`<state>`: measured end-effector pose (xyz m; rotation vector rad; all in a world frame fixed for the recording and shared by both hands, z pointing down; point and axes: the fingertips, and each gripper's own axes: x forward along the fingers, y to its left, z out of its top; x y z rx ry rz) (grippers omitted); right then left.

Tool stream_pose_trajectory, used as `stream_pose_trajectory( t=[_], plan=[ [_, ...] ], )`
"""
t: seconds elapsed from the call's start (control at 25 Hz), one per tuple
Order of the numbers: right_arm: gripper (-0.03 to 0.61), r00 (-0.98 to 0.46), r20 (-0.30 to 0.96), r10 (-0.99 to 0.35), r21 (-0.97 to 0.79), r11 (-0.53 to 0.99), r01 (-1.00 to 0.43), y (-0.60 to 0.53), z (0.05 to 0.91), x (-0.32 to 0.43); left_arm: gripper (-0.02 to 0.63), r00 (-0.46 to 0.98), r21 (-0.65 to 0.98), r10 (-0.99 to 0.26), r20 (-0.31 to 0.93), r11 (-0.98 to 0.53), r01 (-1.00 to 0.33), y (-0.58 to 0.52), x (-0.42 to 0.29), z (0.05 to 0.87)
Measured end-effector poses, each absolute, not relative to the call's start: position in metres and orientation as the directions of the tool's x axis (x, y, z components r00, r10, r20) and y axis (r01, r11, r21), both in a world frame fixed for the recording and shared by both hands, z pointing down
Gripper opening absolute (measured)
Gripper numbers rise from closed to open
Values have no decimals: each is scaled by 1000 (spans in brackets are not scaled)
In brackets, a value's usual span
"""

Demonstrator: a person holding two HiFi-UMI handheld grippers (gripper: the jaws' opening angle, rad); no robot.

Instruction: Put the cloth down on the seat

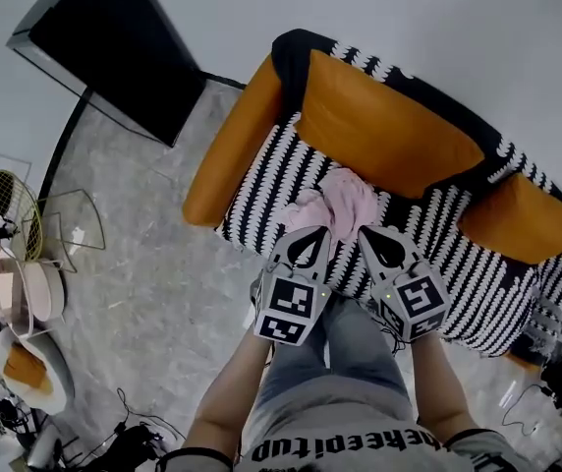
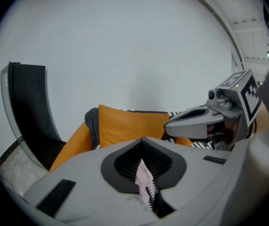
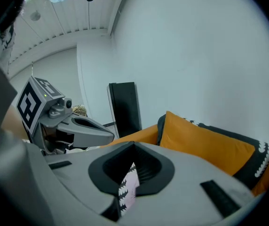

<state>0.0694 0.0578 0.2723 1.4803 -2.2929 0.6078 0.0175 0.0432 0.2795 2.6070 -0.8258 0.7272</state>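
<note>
A crumpled pink cloth (image 1: 335, 203) lies on the black-and-white patterned seat (image 1: 266, 180) of a sofa, just in front of its orange back cushion (image 1: 384, 126). Both grippers hover side by side over the seat's front edge, pointing at the cloth's near side. My left gripper (image 1: 315, 234) is shut, and so is my right gripper (image 1: 367, 234). In the left gripper view, a strip of pink cloth (image 2: 145, 177) and seat pattern show through the slit of the shut jaws (image 2: 143, 141). The right gripper view shows the same cloth (image 3: 130, 182) below its jaws (image 3: 134, 145).
An orange armrest (image 1: 232, 146) bounds the seat on the left and an orange cushion (image 1: 522, 219) lies on the right. A black panel (image 1: 114, 47) leans against the wall. A wire side table (image 1: 65, 229), a basket (image 1: 6, 205) and floor cables (image 1: 134, 441) are at the left.
</note>
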Motion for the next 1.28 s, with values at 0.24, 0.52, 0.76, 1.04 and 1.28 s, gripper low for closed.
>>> stream_pose_trajectory(
  t=[0.24,0.52,0.76,1.04,1.28],
  plan=[
    [-2,-394,436,-809,-152,365,-918,52,249,72,26,739,111,-463,490,-807,-580,37,28,254],
    [-2,-384,350,-854,-116,368,-923,61,196,66,26,773,89,-481,413,-824,-560,47,27,209],
    [-3,-380,292,-878,-95,369,-925,68,168,63,26,798,69,-493,347,-835,-546,53,29,178],
    [-2,-380,233,-895,-71,374,-925,77,139,57,26,821,42,-503,270,-846,-532,62,29,146],
    [-2,-377,190,-907,-59,372,-926,83,122,54,26,833,28,-504,227,-852,-523,71,26,129]
  ],
)
